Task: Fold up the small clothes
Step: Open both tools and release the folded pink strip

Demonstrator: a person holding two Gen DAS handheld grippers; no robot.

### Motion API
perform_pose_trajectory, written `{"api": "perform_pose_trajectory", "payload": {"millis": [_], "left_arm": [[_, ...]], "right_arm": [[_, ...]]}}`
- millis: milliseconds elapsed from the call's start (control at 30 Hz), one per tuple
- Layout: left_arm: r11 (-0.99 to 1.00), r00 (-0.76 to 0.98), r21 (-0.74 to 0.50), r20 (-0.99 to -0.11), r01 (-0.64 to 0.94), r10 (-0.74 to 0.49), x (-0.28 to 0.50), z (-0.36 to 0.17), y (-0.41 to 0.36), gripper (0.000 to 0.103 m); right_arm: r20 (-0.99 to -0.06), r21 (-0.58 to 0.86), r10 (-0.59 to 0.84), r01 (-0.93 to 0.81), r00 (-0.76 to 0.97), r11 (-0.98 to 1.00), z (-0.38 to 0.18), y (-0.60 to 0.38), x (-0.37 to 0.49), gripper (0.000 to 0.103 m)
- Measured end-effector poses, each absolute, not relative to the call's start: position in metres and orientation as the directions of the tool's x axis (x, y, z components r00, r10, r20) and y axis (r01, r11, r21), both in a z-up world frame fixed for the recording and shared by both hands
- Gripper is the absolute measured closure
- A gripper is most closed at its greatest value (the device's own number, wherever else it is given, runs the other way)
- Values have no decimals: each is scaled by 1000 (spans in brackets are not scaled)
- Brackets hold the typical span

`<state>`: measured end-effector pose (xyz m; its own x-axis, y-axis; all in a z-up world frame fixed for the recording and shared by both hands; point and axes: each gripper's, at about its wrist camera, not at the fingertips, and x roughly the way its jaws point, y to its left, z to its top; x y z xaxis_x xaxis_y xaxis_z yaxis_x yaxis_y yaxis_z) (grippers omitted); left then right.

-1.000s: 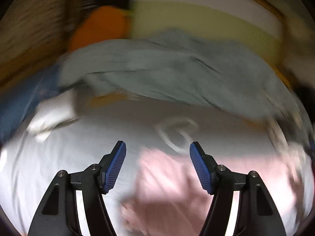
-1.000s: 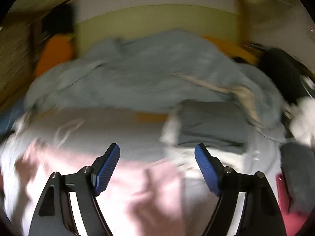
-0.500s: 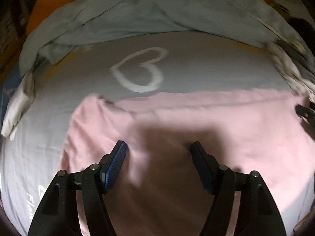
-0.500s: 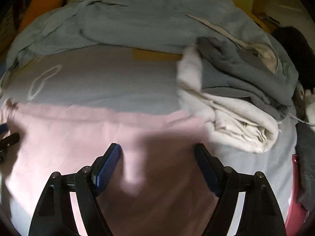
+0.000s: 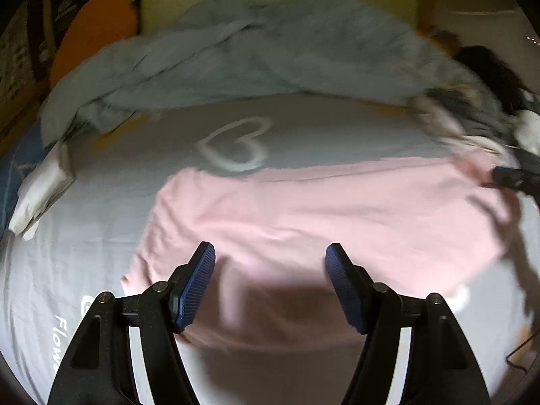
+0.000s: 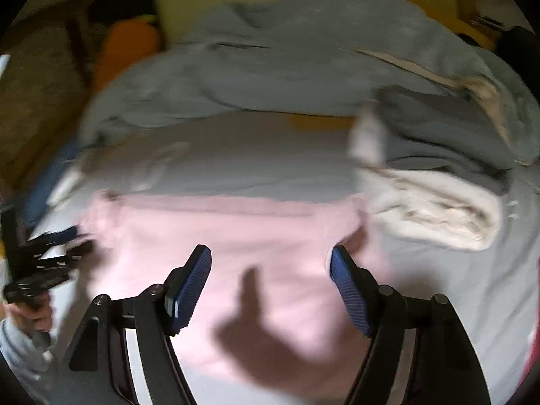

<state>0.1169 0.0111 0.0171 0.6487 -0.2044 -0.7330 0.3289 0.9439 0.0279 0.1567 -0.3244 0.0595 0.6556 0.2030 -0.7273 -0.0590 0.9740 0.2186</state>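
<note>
1. A pink garment lies spread flat on the grey bedsheet, its far edge just below the white heart outline printed on that sheet.
2. The left gripper hangs over the near part of the pink garment with its blue pads apart; nothing sits between them, only cloth underneath.
3. The right gripper is over the same garment, its jaws closing (no fabric is pinched between them), and its shadow falls on the pink cloth.
4. In the right wrist view the left gripper shows at the garment's left edge, held by a hand.
5. Beyond the heart, a rumpled grey-blue blanket crosses the far side of the bed.
6. Right of the garment sits a folded pile: a cream piece with a grey piece on top, touching or nearly touching the pink corner (blur hides which).
7. A small white cloth lies left of the heart, at the sheet's edge.
8. An orange cushion stands behind the blanket.
</note>
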Motion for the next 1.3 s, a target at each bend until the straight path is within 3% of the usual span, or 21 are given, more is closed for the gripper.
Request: {"api": "perform_pose_trajectory", "payload": {"millis": [200,300,367,467,633,767,867,933,1067,1100,1133,1200,1300], "left_arm": [[933,630,10,-740,360,-235,85,6,-9,36],[933,610,62,-771,355,-181,86,-17,-18,33],[937,594,28,-780,348,-197,93,-28,-14,33],[940,587,-38,-772,340,-244,94,-27,-5,33],[949,612,-23,-759,314,-221,80,-19,-2,34],[983,684,-6,-717,185,-133,76,-7,26,34],[1000,632,-14,-775,16,-20,85,-27,67,34],[992,624,-127,-775,0,-100,86,-32,88,35],[996,655,-83,-754,-18,-51,80,-18,88,36],[995,655,-95,-754,-27,-55,80,-17,89,36],[992,650,-121,-756,-29,-73,79,-18,92,36],[988,638,-149,-765,-41,-89,82,-21,98,36],[989,628,-135,-775,-61,-67,85,-24,99,36]], "right_arm": [[-737,229,206,-49,643,972,31,-276,117,28],[-775,138,147,-62,614,988,10,-264,116,28],[-793,106,122,-61,598,992,-2,-257,126,28],[-818,85,95,-44,568,995,-1,-256,133,28],[-801,69,91,-60,592,996,1,-260,122,28],[-777,26,-4,38,629,999,11,-287,108,28],[-788,77,-34,152,614,985,3,-321,92,30],[-788,121,-18,183,616,976,1,-337,84,37],[-752,123,-91,274,653,954,15,-353,75,44],[-735,122,-108,288,669,950,20,-357,72,50],[-717,130,-106,282,689,951,26,-358,70,70],[-670,207,23,157,742,966,43,-355,69,93],[-632,218,119,28,765,976,61,-340,77,96]]}}
